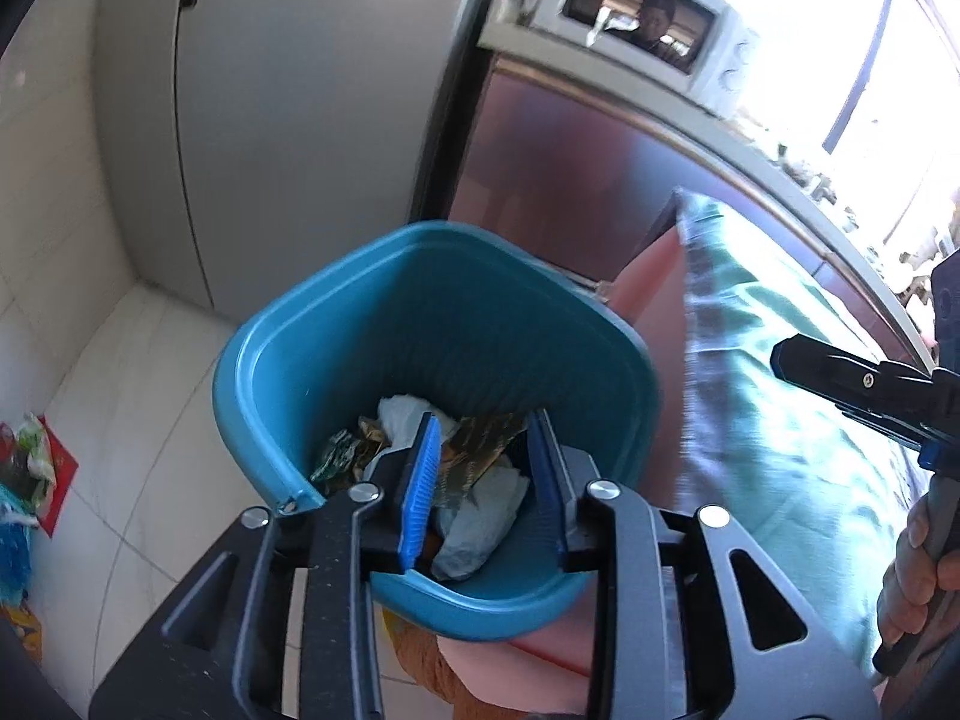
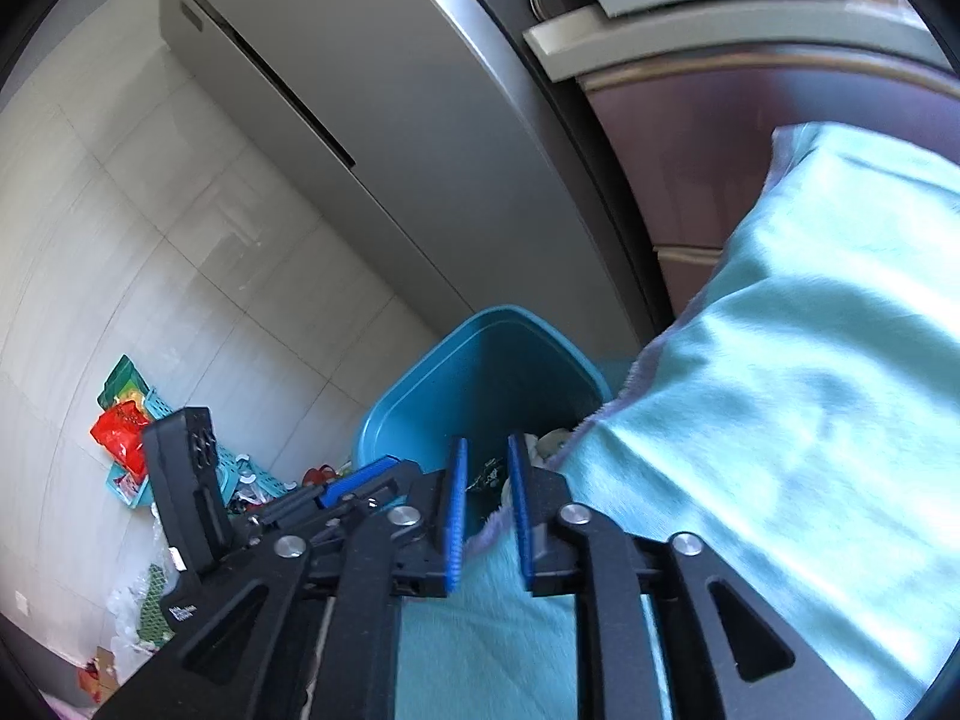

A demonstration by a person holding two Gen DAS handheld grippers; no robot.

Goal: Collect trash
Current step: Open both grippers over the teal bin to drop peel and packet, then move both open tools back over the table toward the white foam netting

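Note:
A teal bin (image 1: 252, 360) stands open-topped on the floor beside a cloth-covered surface. At its bottom lie white tissues (image 1: 480, 516), a brown-gold wrapper (image 1: 480, 450) and a green wrapper (image 1: 339, 456). My left gripper (image 1: 483, 420) hangs over the bin's mouth, open; the brown wrapper shows in the gap between the pads, loose. My right gripper (image 2: 488, 444) is open with a narrow, empty gap, over the cloth's edge and the bin (image 2: 480, 360). One of its arms reaches in at the right of the left wrist view (image 1: 780, 360), held by a hand (image 1: 918, 570).
A light teal cloth (image 2: 780, 420) covers the surface right of the bin. Behind are a grey fridge (image 1: 270, 120), a reddish cabinet (image 1: 570, 168) and a microwave (image 1: 648, 24). Baskets, a red packet (image 2: 123, 432) and scattered litter lie on the tiled floor at left.

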